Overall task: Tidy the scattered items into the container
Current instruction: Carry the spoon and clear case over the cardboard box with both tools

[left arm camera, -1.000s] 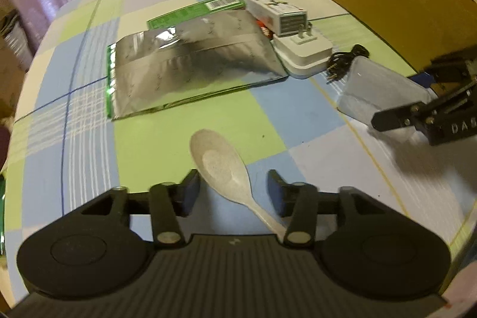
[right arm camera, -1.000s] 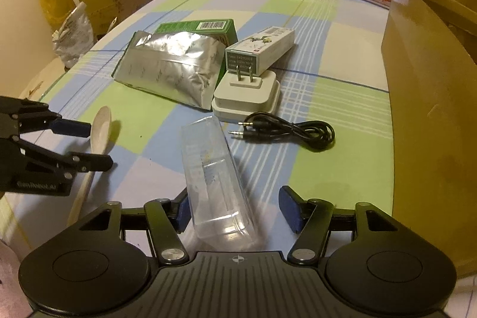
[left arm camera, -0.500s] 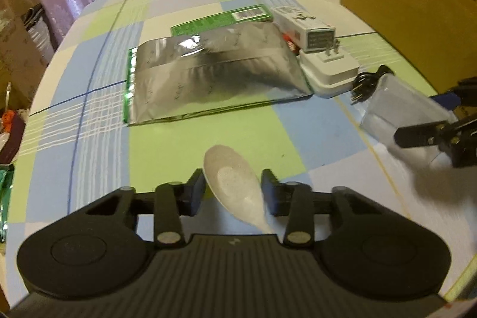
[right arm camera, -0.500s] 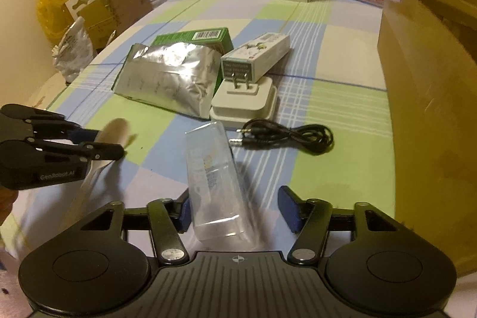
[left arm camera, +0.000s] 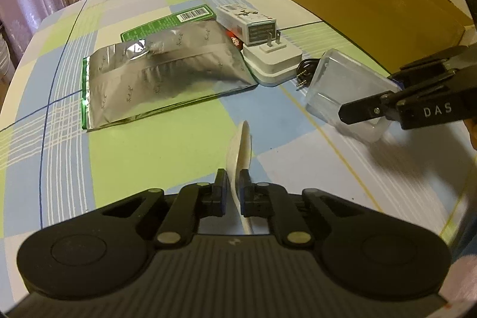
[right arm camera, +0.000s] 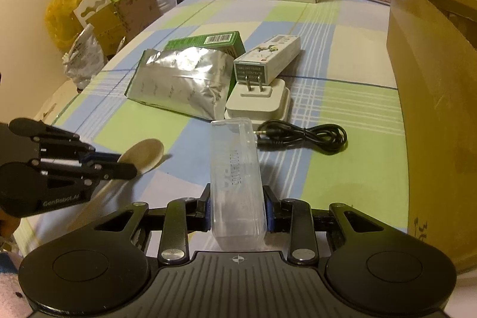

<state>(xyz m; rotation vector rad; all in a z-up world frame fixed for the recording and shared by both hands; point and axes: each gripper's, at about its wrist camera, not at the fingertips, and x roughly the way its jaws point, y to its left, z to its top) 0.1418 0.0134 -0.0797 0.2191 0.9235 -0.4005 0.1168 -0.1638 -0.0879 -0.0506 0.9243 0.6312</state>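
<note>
My left tool [left arm camera: 234, 192] pinches the light, stiff spoon [left arm camera: 240, 145] at its neck; right tool [right arm camera: 237, 209] closing on the slick clear plastic case [right arm camera: 235, 178] (thin-walled, squeeze gently).

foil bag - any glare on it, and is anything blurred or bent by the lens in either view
Left wrist view: the foil bag shows a bright glare patch near its top left corner; the person's sleeve at the right edge is smeared. Right wrist view: the bag shines more mildly; the cardboard box wall bows from fisheye distortion, and the spoon looks soft. Both views are dim and warm-tinted.
</note>
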